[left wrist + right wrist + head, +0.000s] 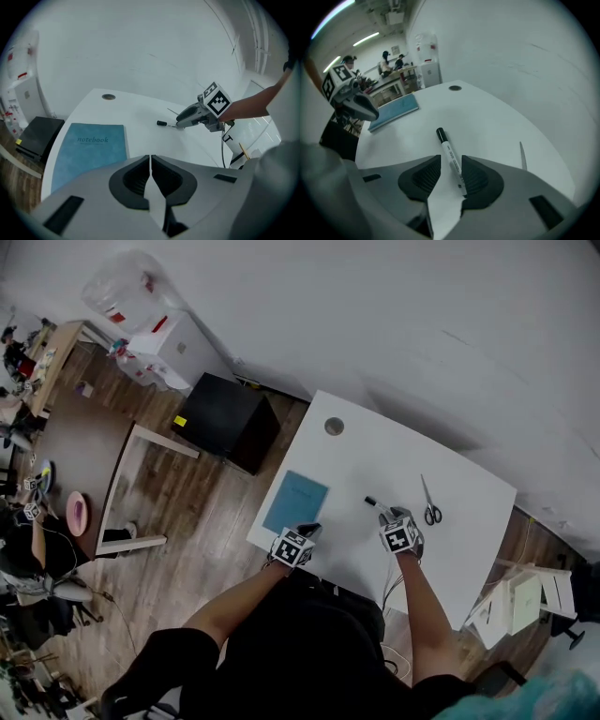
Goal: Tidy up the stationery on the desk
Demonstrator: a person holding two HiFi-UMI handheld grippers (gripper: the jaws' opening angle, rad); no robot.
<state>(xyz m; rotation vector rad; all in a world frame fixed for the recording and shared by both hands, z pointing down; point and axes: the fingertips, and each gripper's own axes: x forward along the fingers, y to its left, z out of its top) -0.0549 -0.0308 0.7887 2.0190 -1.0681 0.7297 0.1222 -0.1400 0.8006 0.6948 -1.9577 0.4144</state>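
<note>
Nearest the lens are the two claws. The left claw [150, 157] has its dark pads drawn together, only a thin slit between them and nothing in it. It sits at the near edge of the table, just beside the near corner of the notebook. The right claw [450, 160] stands partly open and straddles the marker. The marker's barrel runs slantwise through the gap, its lower end against the right pad and a sliver of space on the left. Whether the marker is lifted off the table I cannot tell.

The white rectangular table [469, 521] carries everything. On its left part lies the flat teal notebook [295, 502] with a soft-looking cover. The left gripper view shows it ahead and to the left [89, 152].

The steel scissors with black handles [428, 502] lie closed on the right part, near the right claw [386, 513] but apart from it.

The white marker with a black cap [444, 143] points its cap away from the person, between notebook and scissors.

Smallest is the round grey grommet [334, 426], set in the table near its far edge, well apart from both claws.
</note>
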